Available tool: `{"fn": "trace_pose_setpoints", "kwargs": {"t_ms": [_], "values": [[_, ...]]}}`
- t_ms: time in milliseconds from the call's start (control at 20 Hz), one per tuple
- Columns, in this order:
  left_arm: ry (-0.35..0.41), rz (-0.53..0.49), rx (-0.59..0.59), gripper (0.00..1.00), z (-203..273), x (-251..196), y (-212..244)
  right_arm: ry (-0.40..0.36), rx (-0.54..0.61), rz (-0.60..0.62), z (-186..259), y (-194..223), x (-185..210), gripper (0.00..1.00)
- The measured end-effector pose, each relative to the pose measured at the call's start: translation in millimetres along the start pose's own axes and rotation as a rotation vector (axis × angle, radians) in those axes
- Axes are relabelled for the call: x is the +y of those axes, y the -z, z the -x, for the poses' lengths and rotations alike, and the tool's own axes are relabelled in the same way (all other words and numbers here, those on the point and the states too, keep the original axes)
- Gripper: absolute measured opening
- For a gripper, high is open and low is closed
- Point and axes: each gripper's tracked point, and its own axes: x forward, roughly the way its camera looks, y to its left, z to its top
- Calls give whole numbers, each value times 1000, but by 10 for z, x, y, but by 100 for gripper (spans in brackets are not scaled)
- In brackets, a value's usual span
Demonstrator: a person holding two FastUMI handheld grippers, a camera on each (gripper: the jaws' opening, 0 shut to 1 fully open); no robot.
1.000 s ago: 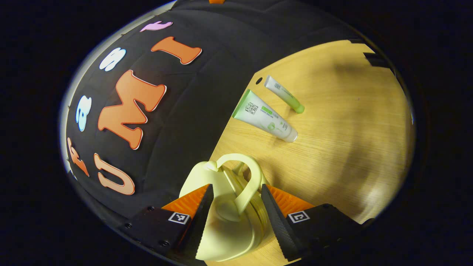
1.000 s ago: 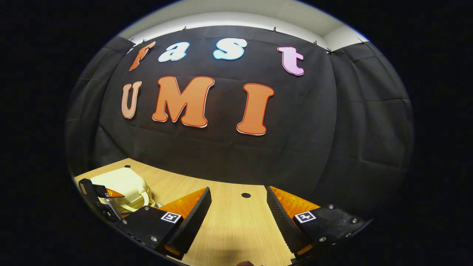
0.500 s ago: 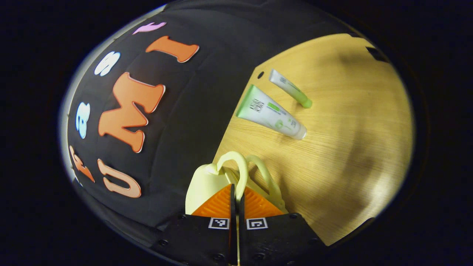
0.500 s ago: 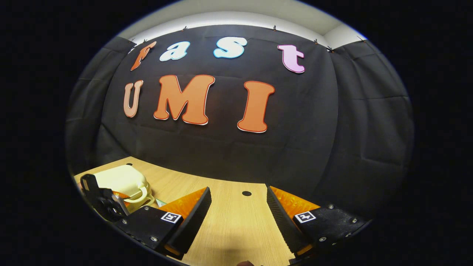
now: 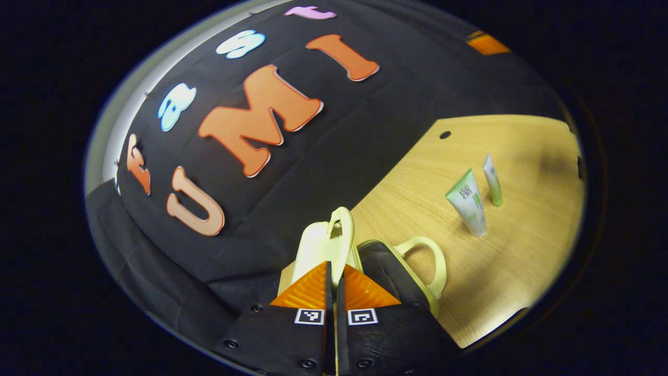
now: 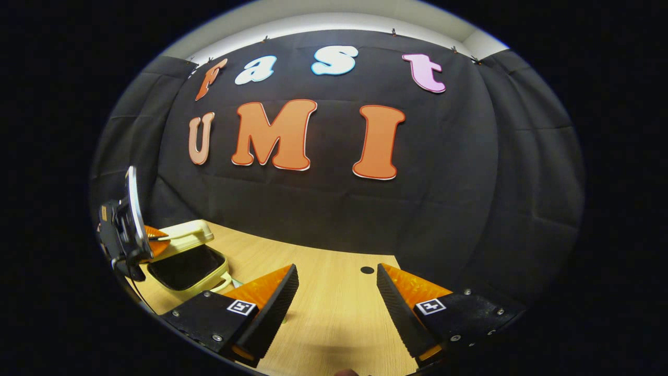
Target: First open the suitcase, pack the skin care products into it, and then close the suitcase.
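Gripping: the left gripper [image 5: 334,271] had its two fingers pressed together on the upper handle [image 5: 342,235] of the pale yellow suitcase [image 5: 318,250], nothing but that thin loop between them.
Suitcase: it sat on the wooden table [image 5: 501,271] close to the black cloth wall, lid [image 5: 315,248] lifted and tilted up, dark lining [image 5: 386,274] showing below it.
Second handle: the lower shell's handle [image 5: 430,261] stuck out toward the open table, untouched.
From the right gripper view: the suitcase [image 6: 188,263] stood at the far left edge, lid [image 6: 185,237] raised over the dark interior, with the left gripper [image 6: 151,240] at the lid's edge.
Skin care products: a larger white-and-green tube [image 5: 467,203] and a thinner tube [image 5: 491,180] lay side by side on the table, well apart from the suitcase, both outside it.
Right gripper: the right gripper [image 6: 336,284] hung over bare wood with its fingers spread wide and nothing between them, well apart from the suitcase.
Table detail: a small dark hole [image 6: 367,270] sat in the wood just ahead of those fingers.
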Motion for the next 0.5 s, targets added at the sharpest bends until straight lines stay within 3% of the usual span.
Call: {"fn": "trace_pose_setpoints", "kwargs": {"t_ms": [300, 500], "values": [[-106, 110, -12, 2, 81, 673, 79, -34, 36, 24, -23, 104, 85, 96], [-135, 102, -43, 2, 50, 1021, 207, 15, 34, 34, -15, 28, 158, 95]]}}
